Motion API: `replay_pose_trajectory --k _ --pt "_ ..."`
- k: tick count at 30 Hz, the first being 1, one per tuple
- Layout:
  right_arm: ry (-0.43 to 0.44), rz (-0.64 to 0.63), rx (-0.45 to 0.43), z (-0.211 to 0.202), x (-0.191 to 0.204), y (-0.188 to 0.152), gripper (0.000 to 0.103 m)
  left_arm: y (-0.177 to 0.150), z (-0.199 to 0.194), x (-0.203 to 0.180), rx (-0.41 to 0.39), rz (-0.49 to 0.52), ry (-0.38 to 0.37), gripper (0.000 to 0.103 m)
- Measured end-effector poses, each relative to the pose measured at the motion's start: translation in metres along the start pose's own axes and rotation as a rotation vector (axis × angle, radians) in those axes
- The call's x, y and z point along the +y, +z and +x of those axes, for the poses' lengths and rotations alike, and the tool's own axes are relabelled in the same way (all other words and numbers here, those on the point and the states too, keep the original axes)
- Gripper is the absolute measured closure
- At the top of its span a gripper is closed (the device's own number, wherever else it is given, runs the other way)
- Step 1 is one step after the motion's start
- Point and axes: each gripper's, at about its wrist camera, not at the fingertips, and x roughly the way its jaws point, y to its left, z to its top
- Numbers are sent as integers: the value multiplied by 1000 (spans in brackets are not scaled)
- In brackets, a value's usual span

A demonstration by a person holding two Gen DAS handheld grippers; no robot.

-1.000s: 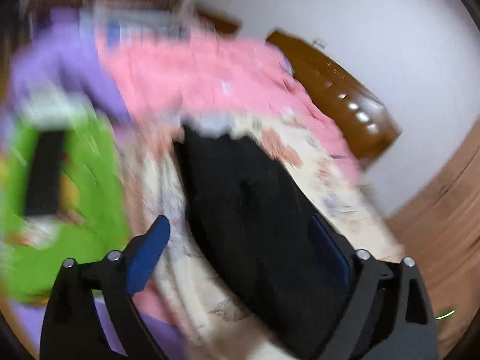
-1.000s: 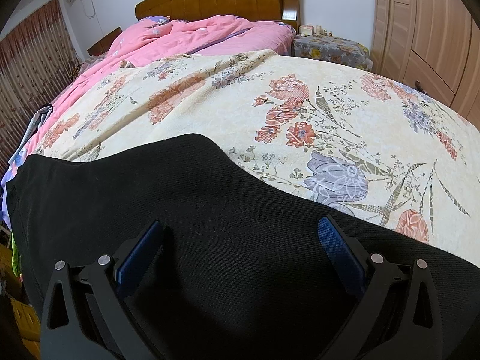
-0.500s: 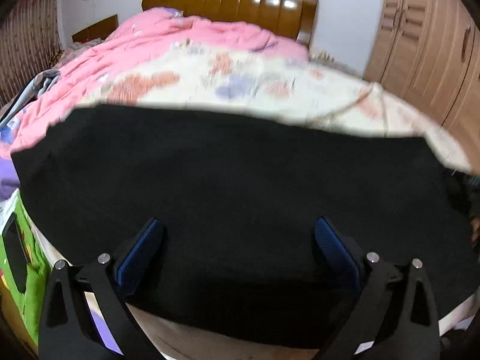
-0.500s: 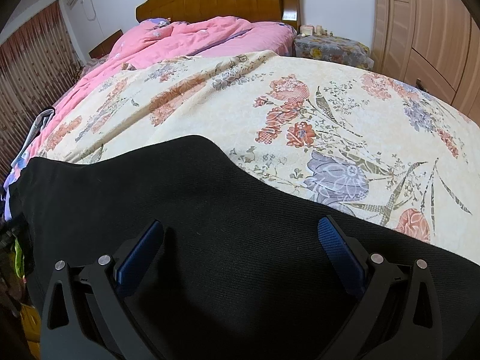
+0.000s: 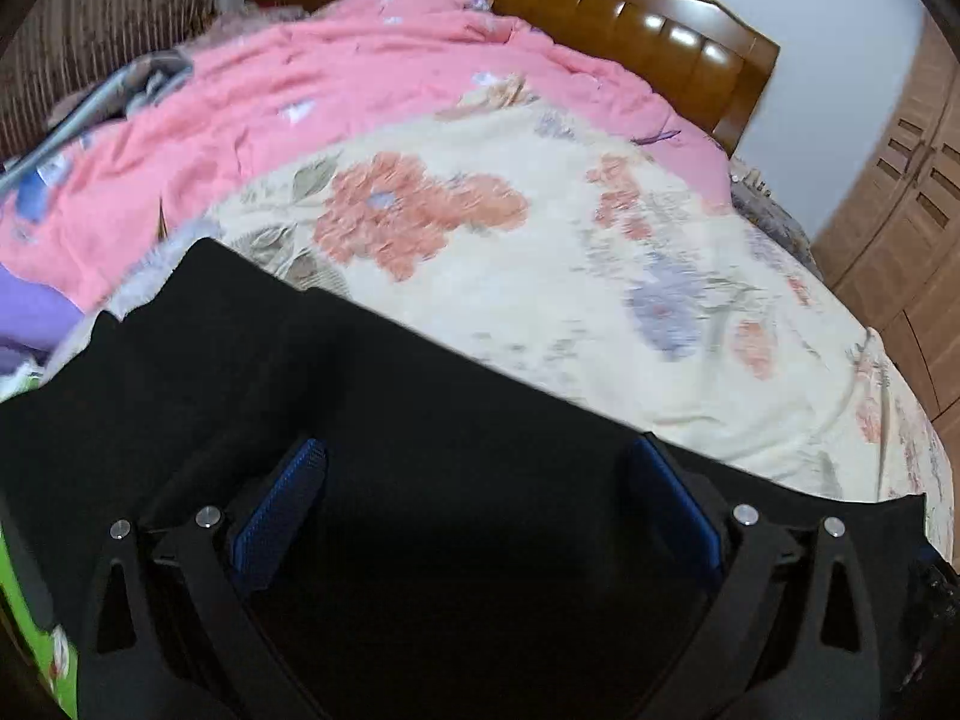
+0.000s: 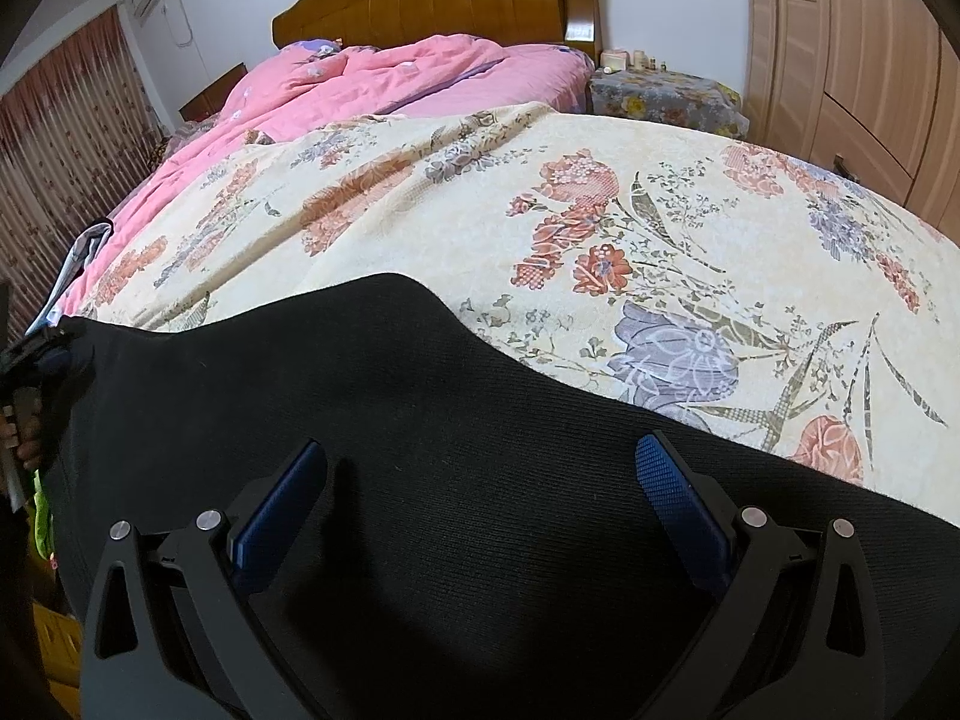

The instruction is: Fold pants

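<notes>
The bed point(image 6: 600, 192) fills both views, and it is covered by a cream floral bedspread point(image 5: 540, 300) with a pink quilt point(image 5: 336, 96) bunched toward the wooden headboard point(image 6: 444, 6). The black pants point(image 6: 420, 450) are laid flat on the bedspread at the near edge of the bed. Their long axis is seen running across both views, parallel to that near edge, from the left side to the right. Which end is the waist cannot be told from these views.

The left gripper point(image 5: 474, 504) is seen above the pants with its 2 blue pads point(image 5: 282, 510) spread wide. Only flat black cloth is seen in the gap, and no cloth is pinched; whether the fingertips touch the fabric cannot be told. The view is slightly blurred.

The right gripper point(image 6: 480, 504) is likewise spread wide over the pants, with its blue pads point(image 6: 678, 504) well apart and nothing clamped between them. At the far left edge of the right wrist view, part of a person's hand point(image 6: 21, 432) is seen beside the left end of the pants.
</notes>
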Motion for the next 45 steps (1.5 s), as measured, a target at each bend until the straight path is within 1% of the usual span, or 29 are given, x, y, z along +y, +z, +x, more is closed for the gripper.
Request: replay_pose_trajectory --k 2,4,6,7,8,9,10,12,14,15,17,19,20,22,23,24,25,27,29,30,31,32,34,35,36,38,40,43,45 --pt "-5 -4 2 1 1 0 4 -13 -25 -40 -44 52 -65 2" --pt "-11 -8 3 1 1 -1 4 -30 -43 -92 -95 158 -160 2" --pt "-15 -10 4 1 1 -1 4 -45 -45 -141 -104 262 -238 2" --pt "-16 -11 5 1 1 -1 4 -54 -41 -172 -91 341 -282 2" --pt "-16 -12 5 2 1 -1 4 -63 -35 -196 -77 406 -299 2" --pt "-18 -13 6 2 2 -1 4 -71 -24 -221 -55 472 -287 2" --pt "-20 -14 6 2 2 -1 4 -77 -17 -234 -40 498 -278 2" --pt "-22 -17 8 3 3 0 4 -90 4 -254 5 530 -296 2" --pt "-20 -15 8 3 3 0 4 -96 22 -261 54 552 -227 1" --pt "-26 -19 13 3 4 0 4 -96 19 -261 30 553 -228 1" --pt "-61 -39 18 2 8 2 4 -98 22 -262 29 549 -192 1" --pt "-110 -68 -38 -4 19 9 4 -99 20 -261 26 545 -191 1" --pt "-113 -82 -52 -4 24 14 4 -99 20 -262 24 545 -185 1" --pt "-115 -103 -38 3 30 24 4 -100 19 -256 24 544 -186 1" --pt "-134 -122 -27 10 32 29 4 -99 18 -255 24 544 -185 1" --pt "-203 -165 -23 20 35 33 4 -99 19 -255 25 544 -185 1" --pt "-247 -188 -14 26 35 34 5 -98 19 -255 25 544 -186 1" --pt "-205 -139 -16 29 22 38 5 -98 19 -256 25 544 -185 1" --pt "-274 -62 -55 21 12 40 5 -99 19 -256 24 545 -185 1" --pt "-280 -43 -85 14 10 40 5 -98 19 -256 24 544 -186 1" --pt "-250 -37 -105 9 10 38 5 -97 19 -255 25 544 -186 1" --pt "-242 -49 -102 8 11 37 5 -98 19 -256 24 546 -184 1" --pt "-288 -126 -50 22 16 33 5 -97 19 -255 26 543 -188 1" --pt "-287 -129 -39 24 14 31 5 -98 19 -255 26 543 -188 1" --pt "-276 -92 -46 23 8 33 5 -98 20 -254 26 542 -189 1" --pt "-305 -56 -58 22 1 36 5 -98 21 -254 26 543 -188 1" --pt "-303 -43 -56 24 -1 38 5 -98 20 -253 26 542 -189 1" --pt "-322 -31 -99 7 0 33 5 -98 20 -254 26 543 -188 1" --pt "-253 -9 -102 -14 2 26 5 -98 21 -254 26 543 -187 1"
